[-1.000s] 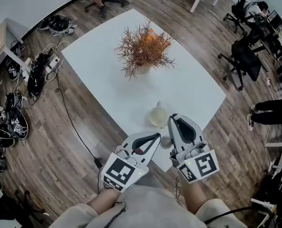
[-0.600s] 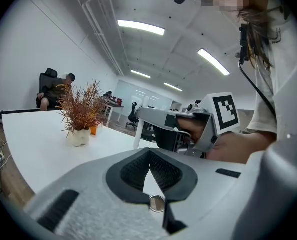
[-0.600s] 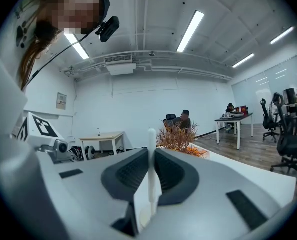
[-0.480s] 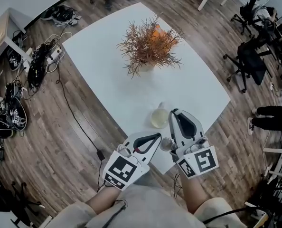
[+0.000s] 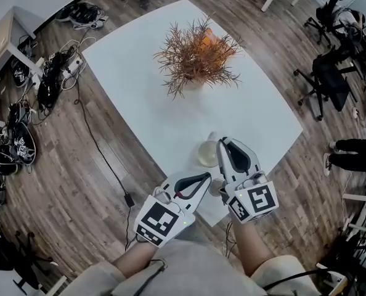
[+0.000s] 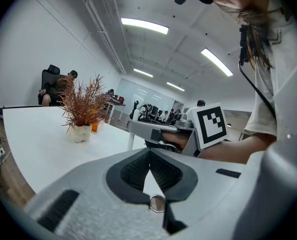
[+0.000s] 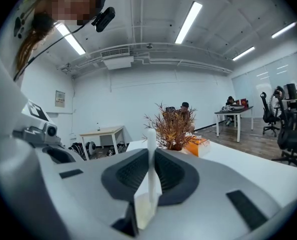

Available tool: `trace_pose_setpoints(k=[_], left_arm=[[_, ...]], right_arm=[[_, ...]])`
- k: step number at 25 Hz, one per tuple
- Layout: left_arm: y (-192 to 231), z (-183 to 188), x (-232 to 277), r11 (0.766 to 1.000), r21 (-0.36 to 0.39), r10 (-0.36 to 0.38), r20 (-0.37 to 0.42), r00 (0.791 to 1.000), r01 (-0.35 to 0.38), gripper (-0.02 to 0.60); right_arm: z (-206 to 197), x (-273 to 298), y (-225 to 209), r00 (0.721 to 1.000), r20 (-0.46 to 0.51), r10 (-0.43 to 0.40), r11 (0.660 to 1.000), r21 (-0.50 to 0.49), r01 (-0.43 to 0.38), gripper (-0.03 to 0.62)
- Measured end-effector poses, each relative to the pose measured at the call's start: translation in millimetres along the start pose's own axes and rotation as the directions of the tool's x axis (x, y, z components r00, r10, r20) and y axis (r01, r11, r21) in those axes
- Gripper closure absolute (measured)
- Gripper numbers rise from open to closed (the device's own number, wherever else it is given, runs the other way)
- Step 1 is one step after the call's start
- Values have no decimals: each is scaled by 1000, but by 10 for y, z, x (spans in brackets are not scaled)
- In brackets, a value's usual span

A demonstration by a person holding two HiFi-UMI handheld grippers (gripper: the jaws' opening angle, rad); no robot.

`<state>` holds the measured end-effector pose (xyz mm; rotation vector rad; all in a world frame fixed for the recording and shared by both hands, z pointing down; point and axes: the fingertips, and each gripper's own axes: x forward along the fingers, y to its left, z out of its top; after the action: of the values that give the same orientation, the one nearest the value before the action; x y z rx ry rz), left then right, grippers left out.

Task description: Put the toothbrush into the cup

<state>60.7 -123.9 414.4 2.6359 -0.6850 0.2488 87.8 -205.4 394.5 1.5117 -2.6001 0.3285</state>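
A white tabletop [image 5: 140, 91] carries a dried plant [image 5: 198, 54] at its middle. Low at the left, the left hand-held gripper [image 5: 203, 179] has its jaws pressed together, seemingly on nothing. The pale cup [image 5: 206, 153] stands near the front edge, just beside the right hand-held gripper [image 5: 223, 144], which clamps the toothbrush [image 7: 151, 154], a slim white stick upright between the pads. It looks light, stiff and slick, so a firm hold low on the handle suits it.

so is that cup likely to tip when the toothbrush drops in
Probably light: the cup looks thin and translucent, so a nudge could slide or tip it. It stands near the table edge, so a sideways bump from the right gripper might push it off.
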Motion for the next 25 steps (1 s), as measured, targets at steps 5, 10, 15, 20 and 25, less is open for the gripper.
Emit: trace_pose_setpoints(k=[5,10,15,20,25], left_arm=[[43,-19,-2,1000,-7,10,0,1000,-10,574],[55,-25,7,1000,-16,13,-2,1000,-13,574],[70,-41,12,1000,-26,12,-4,1000,-12,574],[79,-48,35,1000,-25,8,-4,1000,-8,574],[55,-40,43,1000,-27,2,-4,1000,-2,574]], right_arm=[[-156,93,-66,1000,-29,-3,1000,19,4,545],[-252,167,-107,998,-55,2,999,40,0,544],[-340,209,-132,996,-86,6,998,60,-1,544],[-433,253,-159,991,-130,9,997,73,1,543],[-481,276,-161,987,-160,14,996,86,0,543]])
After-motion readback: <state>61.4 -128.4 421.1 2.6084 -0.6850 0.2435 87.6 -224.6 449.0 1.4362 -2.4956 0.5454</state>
